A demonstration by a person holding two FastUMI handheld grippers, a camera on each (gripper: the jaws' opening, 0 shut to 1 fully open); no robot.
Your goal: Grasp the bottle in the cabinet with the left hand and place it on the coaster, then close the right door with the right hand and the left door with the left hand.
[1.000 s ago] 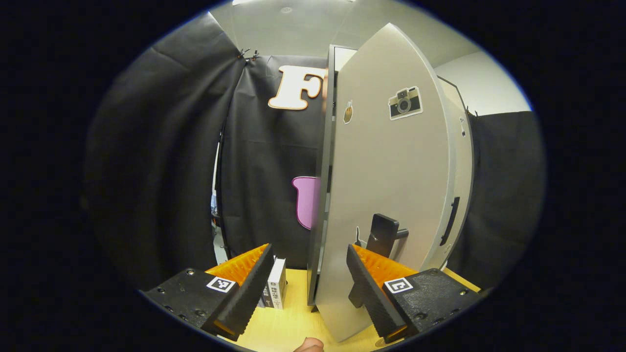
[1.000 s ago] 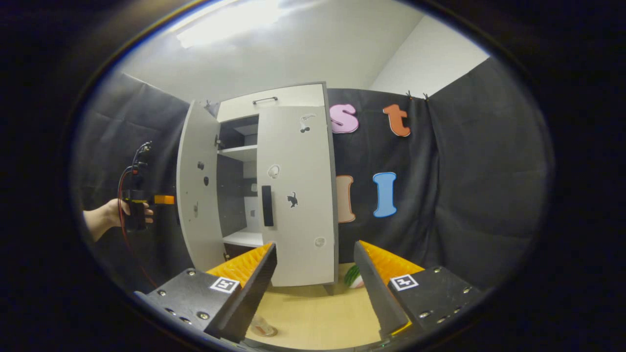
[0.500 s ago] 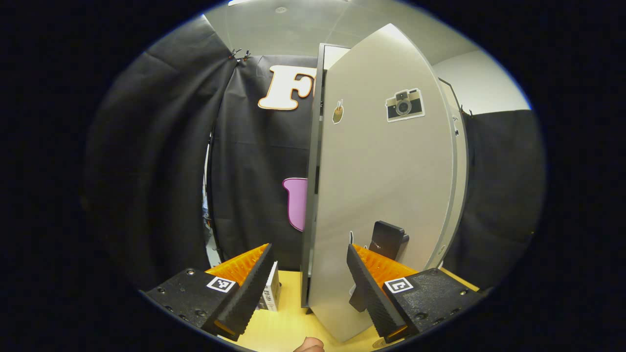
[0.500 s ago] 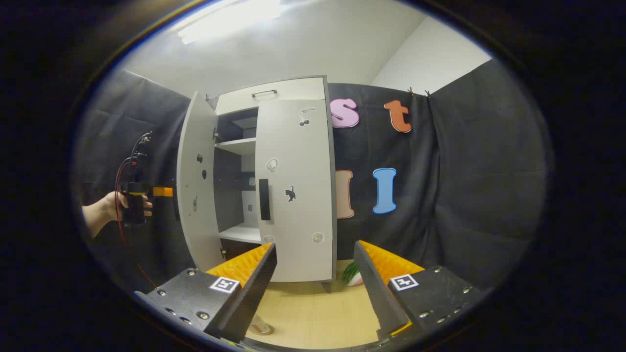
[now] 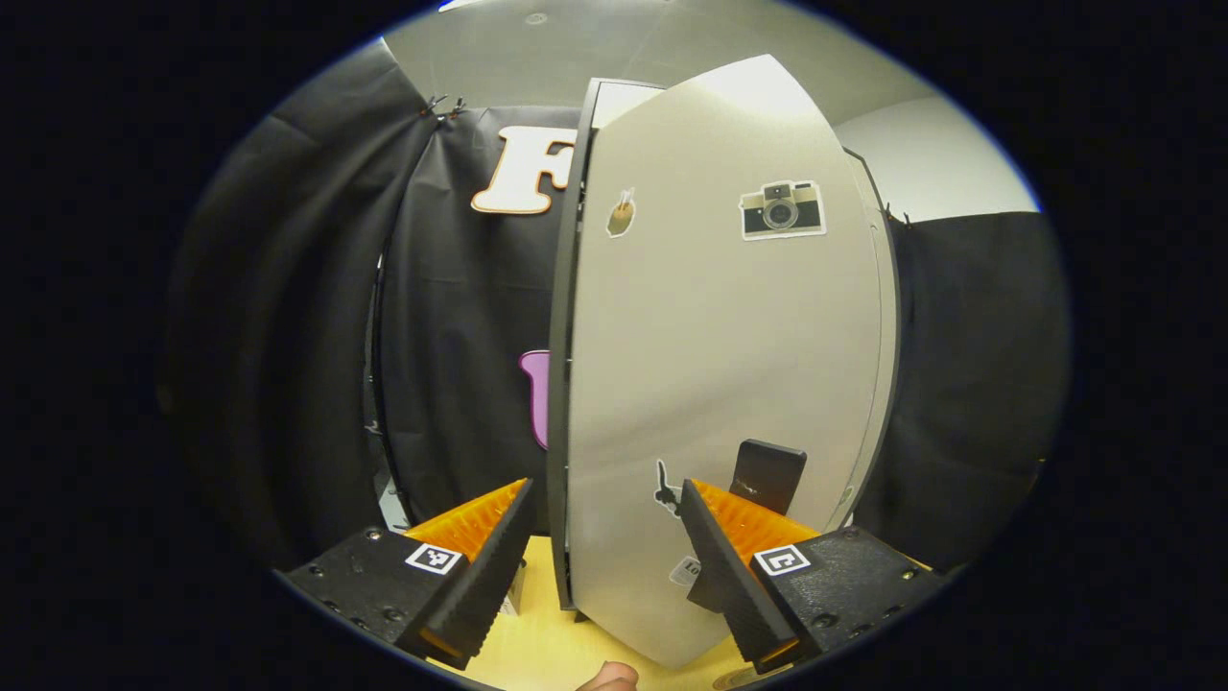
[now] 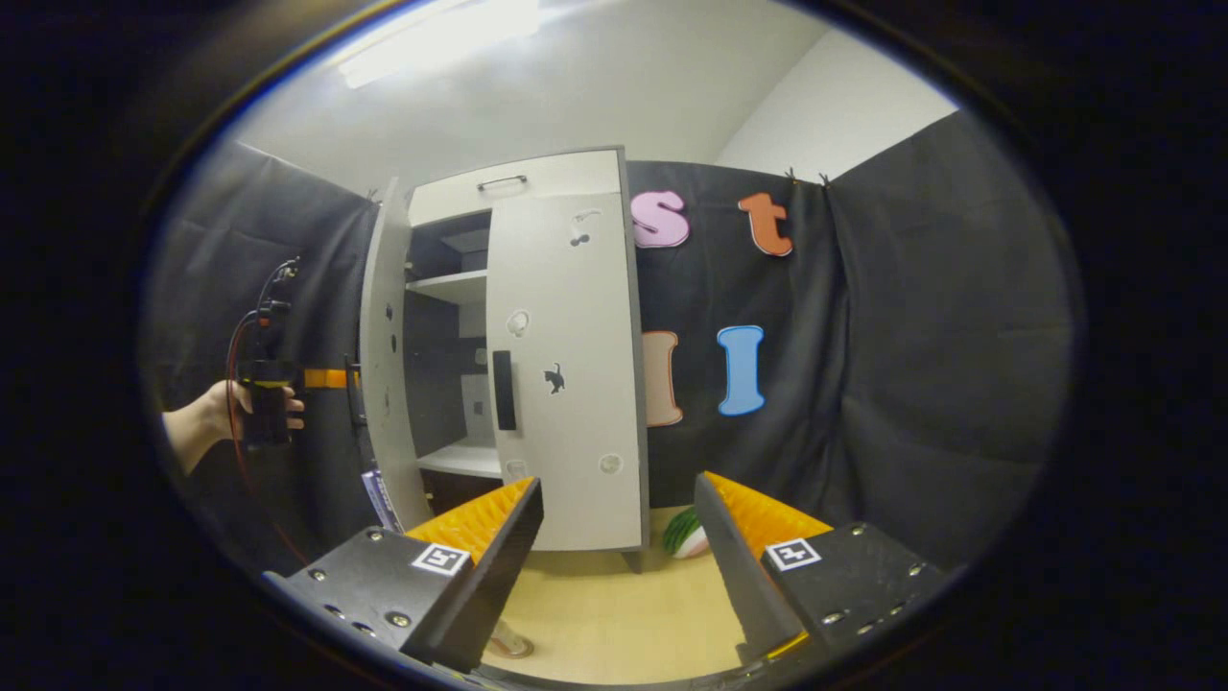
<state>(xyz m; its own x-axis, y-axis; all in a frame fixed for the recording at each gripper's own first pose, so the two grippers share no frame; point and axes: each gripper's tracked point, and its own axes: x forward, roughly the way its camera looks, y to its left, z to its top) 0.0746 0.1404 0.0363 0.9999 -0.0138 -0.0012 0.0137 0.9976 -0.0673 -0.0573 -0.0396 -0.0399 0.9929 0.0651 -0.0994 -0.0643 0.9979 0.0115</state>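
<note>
Left gripper view: left gripper [image 5: 604,557] has its jaws spread wide and empty. The left door [image 5: 720,384] sits right in front, outer face toward the camera, partly swung in. The right finger [image 5: 734,561] is up against or just short of the panel near the black handle [image 5: 767,475]; I can't tell if it's touching. The door is a flat rigid panel on hinges, and the face looks smooth. My read is that it's light, swings freely and is stiff enough to push flat. Best contact is low on the outer face by the handle, away from the hinge side, for leverage. No pinch is needed. A fingertip [image 5: 604,677] pokes in at the bottom edge over the wooden table [image 5: 537,648].

Right gripper view: right gripper [image 6: 619,566] is also wide apart and holding nothing, back from the cabinet [image 6: 518,355]. The right door [image 6: 566,374] looks closed or nearly so. The left door stands ajar with shelves visible in the gap. A hand [image 6: 225,417] holds the left gripper at that door's outer side. At the bottom, behind the left finger, what I take to be the bottle's base on the coaster [image 6: 508,645] is mostly hidden. If that's right, only the left door remains. The risk is the finger skating on the smooth panel if the push is angled.
</note>
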